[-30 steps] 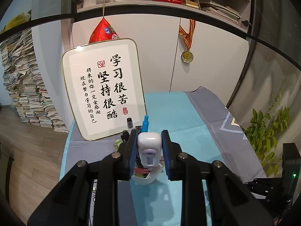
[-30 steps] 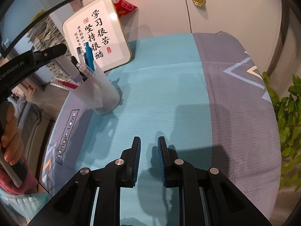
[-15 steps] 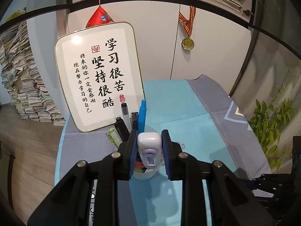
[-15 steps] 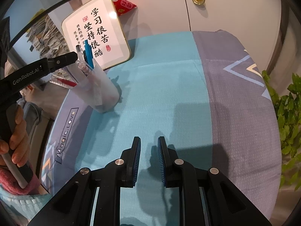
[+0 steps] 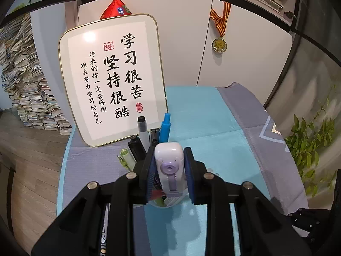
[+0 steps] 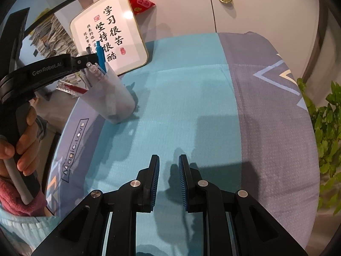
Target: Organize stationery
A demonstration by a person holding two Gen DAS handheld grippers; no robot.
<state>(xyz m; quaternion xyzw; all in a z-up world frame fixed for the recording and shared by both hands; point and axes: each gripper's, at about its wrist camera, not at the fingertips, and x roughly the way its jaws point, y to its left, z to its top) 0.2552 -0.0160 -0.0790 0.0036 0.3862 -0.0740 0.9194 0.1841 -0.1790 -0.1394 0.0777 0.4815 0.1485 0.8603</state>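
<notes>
We hold the white-and-purple correction tape dispenser point(image 5: 169, 170) pinched upright in our left claw point(image 5: 169, 171), poised just above the mouth of the translucent pen cup point(image 6: 110, 98), so that it should drop in among the pens once let go. A blue pen point(image 5: 164, 128) and a black-capped marker point(image 5: 141, 128) already stand in that cup, which sits on the blue-clothed worktop point(image 6: 181, 106) before the calligraphy board point(image 5: 113, 81). Our right claw point(image 6: 168, 177) hangs empty over bare cloth, well apart from the cup, pads nearly together, leaving the left room to work.
</notes>
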